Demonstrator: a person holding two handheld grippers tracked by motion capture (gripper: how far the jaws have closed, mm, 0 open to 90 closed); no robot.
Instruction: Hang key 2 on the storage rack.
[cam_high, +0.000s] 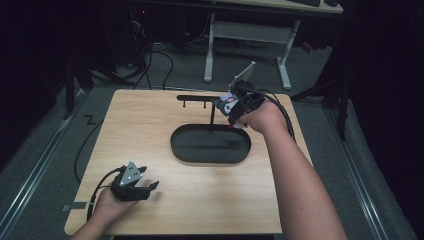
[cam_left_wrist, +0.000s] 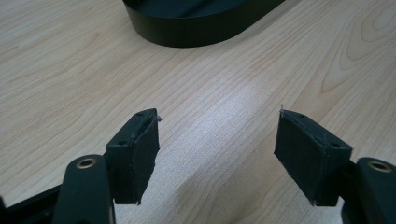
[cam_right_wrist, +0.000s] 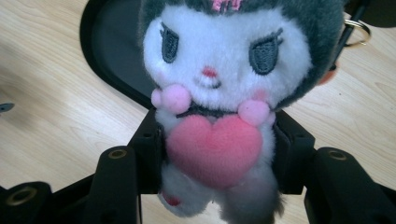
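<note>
Right gripper (cam_right_wrist: 215, 154), held above the far right part of the table: jaws about half closed, their pads pressing both flanks of a small plush toy (cam_right_wrist: 224, 93), grey-hooded, white-faced, with a pink heart on its chest; the toy faces the gripper's camera, its legs hanging below the pads; a metal ring (cam_right_wrist: 357, 32) shows at the top of its head, apparently a loop for hanging. In the high view the same right gripper (cam_high: 231, 106) carries the plush toy (cam_high: 228, 106) in the air, just beside the upright of a thin black rack (cam_high: 197, 97) with small pegs under its crossbar, and above the far edge of the black oval tray (cam_high: 210, 144); the tray looks empty. Left gripper (cam_high: 145, 189): resting low at the near left of the wooden table (cam_high: 150, 130), well apart from the tray; in its own view the left gripper (cam_left_wrist: 217, 144) stands wide open with nothing between the pads, bare wood beneath. Progress, as a judgement: the pick-up is done, the toy secured and lifted; left to do is the placing, seemingly hooking the ring on a rack peg or setting the toy in the tray, and then the release.
</note>
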